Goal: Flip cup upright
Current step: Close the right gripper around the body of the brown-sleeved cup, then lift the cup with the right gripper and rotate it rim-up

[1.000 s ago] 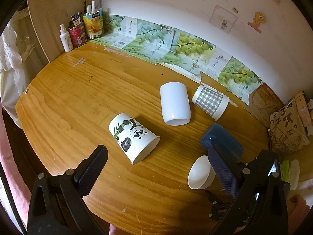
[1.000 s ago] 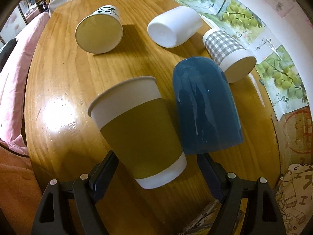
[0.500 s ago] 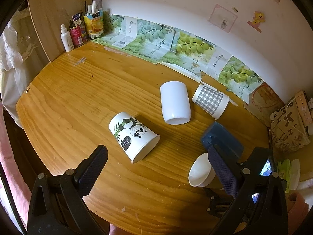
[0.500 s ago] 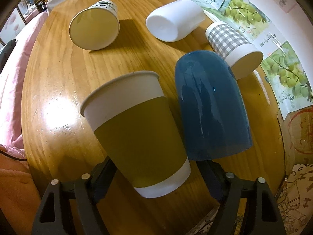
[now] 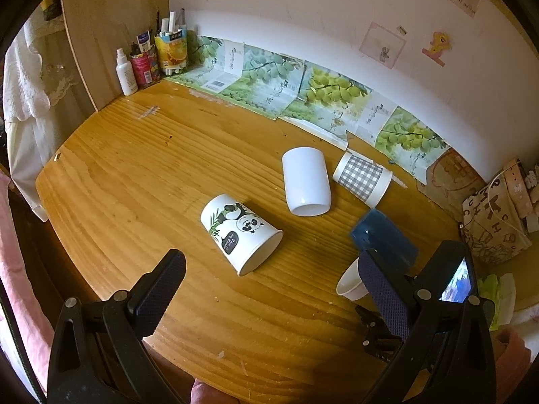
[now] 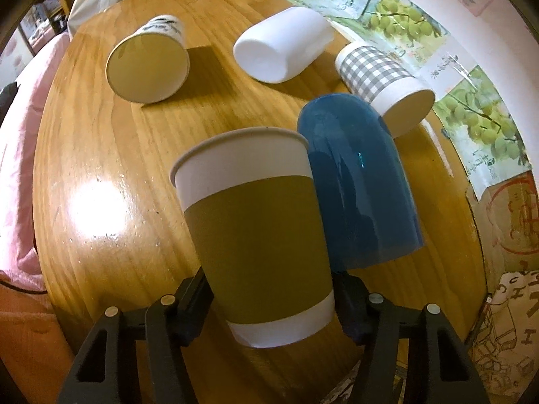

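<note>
Our right gripper (image 6: 273,299) is clamped on the olive-sleeved paper cup (image 6: 256,232), tilted just beside the blue cup (image 6: 360,195) lying on the table (image 6: 111,168). Our left gripper (image 5: 269,289) hangs wide apart, holding nothing, near the toppled panda cup (image 5: 241,230).

Five cups (image 6: 259,235); two claws (image 5: 269,289)

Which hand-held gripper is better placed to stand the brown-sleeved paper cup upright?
The right hand-held gripper: its fingers already straddle the brown-sleeved paper cup near its base, rim pointing away. The left hand-held gripper is open over bare table, nearer the panda cup.
</note>
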`<state>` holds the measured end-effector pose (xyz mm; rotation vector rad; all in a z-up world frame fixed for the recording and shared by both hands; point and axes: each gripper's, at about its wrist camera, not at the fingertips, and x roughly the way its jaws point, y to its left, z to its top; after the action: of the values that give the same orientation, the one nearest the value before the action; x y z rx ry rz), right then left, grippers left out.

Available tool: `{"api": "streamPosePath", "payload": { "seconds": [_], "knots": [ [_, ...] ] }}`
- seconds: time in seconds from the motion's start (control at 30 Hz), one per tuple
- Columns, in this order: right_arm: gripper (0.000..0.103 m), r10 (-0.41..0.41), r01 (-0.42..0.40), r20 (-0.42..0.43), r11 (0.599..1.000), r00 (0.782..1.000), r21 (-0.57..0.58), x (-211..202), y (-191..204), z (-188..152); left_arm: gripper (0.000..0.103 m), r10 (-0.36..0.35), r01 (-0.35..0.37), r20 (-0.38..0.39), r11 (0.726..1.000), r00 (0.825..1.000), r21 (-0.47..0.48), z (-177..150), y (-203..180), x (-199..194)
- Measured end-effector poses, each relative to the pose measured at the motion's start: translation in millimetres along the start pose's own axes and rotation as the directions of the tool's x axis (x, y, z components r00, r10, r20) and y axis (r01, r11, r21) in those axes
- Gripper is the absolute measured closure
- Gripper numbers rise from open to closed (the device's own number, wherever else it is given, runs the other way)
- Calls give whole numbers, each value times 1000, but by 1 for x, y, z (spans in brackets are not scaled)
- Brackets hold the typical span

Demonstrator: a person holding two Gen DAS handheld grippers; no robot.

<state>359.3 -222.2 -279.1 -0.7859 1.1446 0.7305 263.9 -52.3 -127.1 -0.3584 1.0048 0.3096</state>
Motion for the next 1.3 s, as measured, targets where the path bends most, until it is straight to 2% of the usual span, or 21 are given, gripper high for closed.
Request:
{"api": "streamPosePath", "payload": {
  "seconds": [0.5,0.83,1.1,1.3],
  "knots": [
    [40,20,-17,-25,995,999,103,-15,7,12,1,22,-21,42,1000,999,-18,-11,19,-29],
    [41,15,-10,-22,976,1000,217,-28,11,20,1,6,-8,59,999,998,32,-13,29,-40],
    [41,-2,1,2,938,1000,346,-41,16,19,1,-22,18,51,996,998,87,-12,37,-45],
    [41,-1,-7,17,891,1000,454,-49,26,20,1,-42,34,51,990,998,138,-9,46,-48]
  ]
}}
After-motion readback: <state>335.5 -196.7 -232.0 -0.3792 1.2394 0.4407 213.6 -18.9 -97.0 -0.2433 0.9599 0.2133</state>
